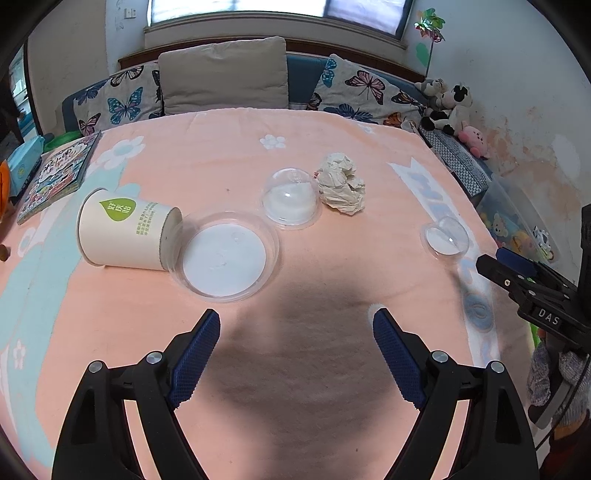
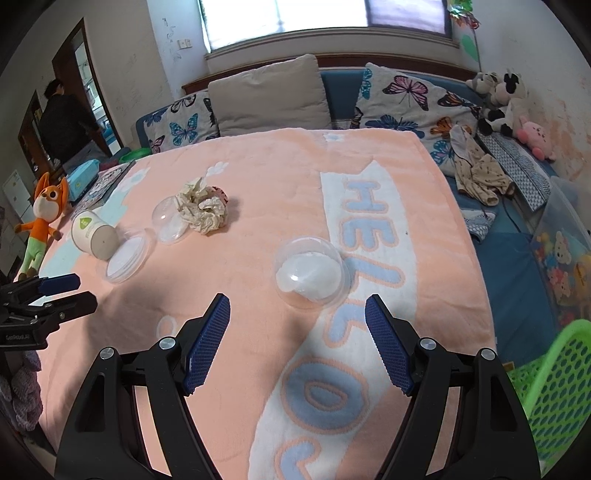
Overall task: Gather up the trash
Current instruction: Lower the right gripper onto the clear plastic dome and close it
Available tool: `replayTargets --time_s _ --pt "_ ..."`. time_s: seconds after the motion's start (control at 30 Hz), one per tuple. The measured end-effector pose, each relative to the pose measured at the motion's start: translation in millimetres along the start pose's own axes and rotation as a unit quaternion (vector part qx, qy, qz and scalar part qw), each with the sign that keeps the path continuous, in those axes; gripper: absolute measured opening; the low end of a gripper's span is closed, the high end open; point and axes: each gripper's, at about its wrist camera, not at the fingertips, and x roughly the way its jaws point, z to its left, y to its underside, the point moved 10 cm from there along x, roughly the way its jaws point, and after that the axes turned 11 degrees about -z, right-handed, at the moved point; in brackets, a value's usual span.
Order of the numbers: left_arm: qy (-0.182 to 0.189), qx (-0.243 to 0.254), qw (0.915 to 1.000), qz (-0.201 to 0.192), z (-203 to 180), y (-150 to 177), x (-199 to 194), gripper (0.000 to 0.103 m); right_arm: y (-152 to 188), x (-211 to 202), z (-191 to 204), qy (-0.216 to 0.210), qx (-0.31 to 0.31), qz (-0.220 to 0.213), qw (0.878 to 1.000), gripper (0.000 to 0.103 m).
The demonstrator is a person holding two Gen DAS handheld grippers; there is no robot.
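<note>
Fuzzy matt blanket (image 1: 295, 369), glossy plastic dome (image 2: 312, 275)

On the bed, a paper cup (image 1: 125, 232) lies toppled at nine o'clock, touching a flat clear lid (image 1: 226, 256); two clear domes (image 1: 291, 197) (image 1: 445, 236) and crumpled paper (image 1: 341, 184) lie toward two o'clock.

A bed under a peach blanket (image 2: 280, 177) fills the room. Butterfly pillows (image 2: 406, 99) and a beige cushion (image 2: 269, 92) lean on the blue headboard (image 2: 341, 85) below a bright window (image 2: 317, 18). The right wall (image 1: 517, 122) is stained.

Home bedroom: bed (image 1: 295, 369), pillows (image 1: 223, 74), plush toys (image 1: 448, 105)
</note>
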Motion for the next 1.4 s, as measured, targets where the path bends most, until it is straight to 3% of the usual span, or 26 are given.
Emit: replayTargets --time_s 0.63,1.03,1.4 --pt "-0.052 -0.049 0.9974 -0.007 60.3 -28.7 14.4 0.082 2.7 51.3 2.8 0.004 -0.023 0.031 0.999 0.074" --pt "-0.059 -0.03 0.9977 0.014 52.4 -28.0 43.5 0.082 5.9 65.0 -2.2 0.013 -0.034 0.036 0.999 0.065" --pt "-0.066 -0.013 0.9973 0.028 43.1 -25.0 59.2 0.082 4.1 70.0 -6.5 0.013 -0.03 0.035 0.999 0.064"
